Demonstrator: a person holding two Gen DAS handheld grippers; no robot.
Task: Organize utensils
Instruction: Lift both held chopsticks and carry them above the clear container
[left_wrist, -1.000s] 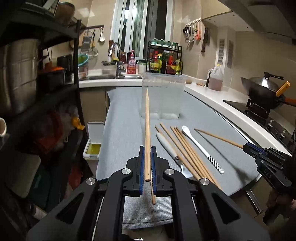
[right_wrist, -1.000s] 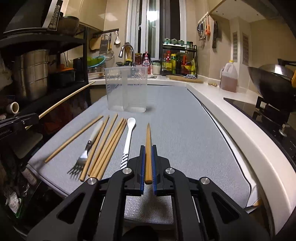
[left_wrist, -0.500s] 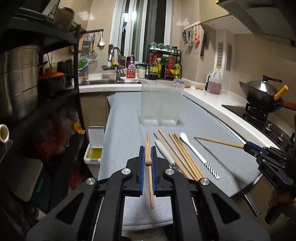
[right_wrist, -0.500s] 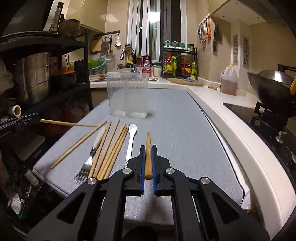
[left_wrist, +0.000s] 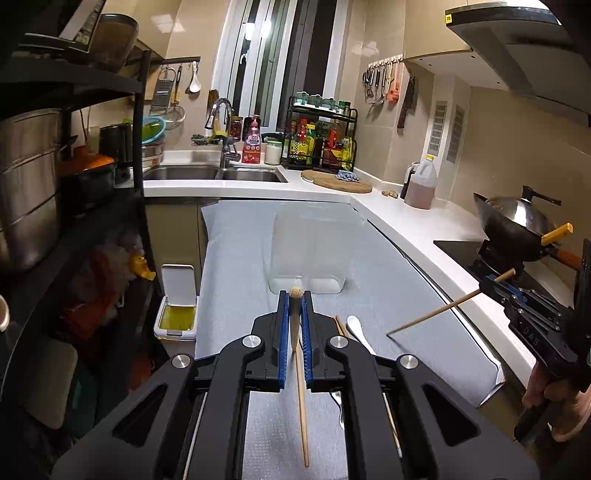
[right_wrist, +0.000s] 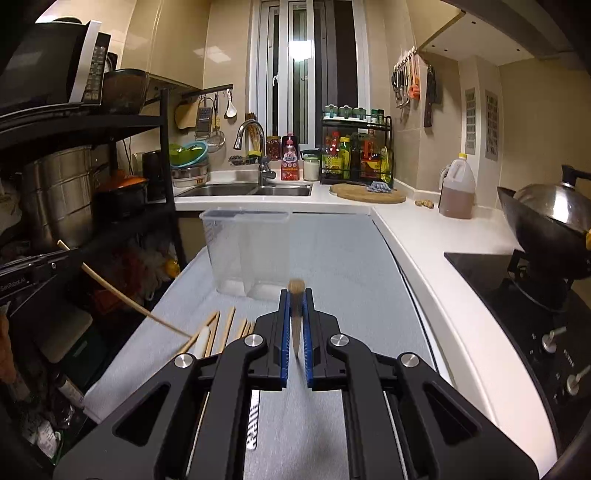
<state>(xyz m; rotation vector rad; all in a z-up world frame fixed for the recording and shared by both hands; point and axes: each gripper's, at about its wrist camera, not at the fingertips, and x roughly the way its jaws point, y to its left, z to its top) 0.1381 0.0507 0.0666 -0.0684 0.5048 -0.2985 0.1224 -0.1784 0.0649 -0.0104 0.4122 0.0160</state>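
My left gripper (left_wrist: 295, 295) is shut on a wooden chopstick (left_wrist: 300, 376), held steeply with its thick end up and thin tip down over the grey mat (left_wrist: 240, 258). My right gripper (right_wrist: 296, 293) is shut on another chopstick (right_wrist: 295, 321), also tilted tip down; it shows in the left wrist view (left_wrist: 443, 310). A clear two-compartment container (left_wrist: 310, 251) stands upright ahead on the mat, also in the right wrist view (right_wrist: 247, 251). Several loose chopsticks (right_wrist: 225, 328), a white spoon (left_wrist: 358, 328) and a fork lie on the mat below the grippers, mostly hidden.
A black shelf rack (left_wrist: 74, 184) with pots stands on the left. A sink (left_wrist: 210, 173) and a spice rack (left_wrist: 321, 136) are at the back. A wok (left_wrist: 517, 221) sits on the stove at the right. A small white bin (left_wrist: 177, 302) sits below the mat's left edge.
Both grippers have risen and pitched their chopsticks from nearly level to steeply tip-down. The view has lifted, so the utensils on the mat now lie mostly under the grippers.
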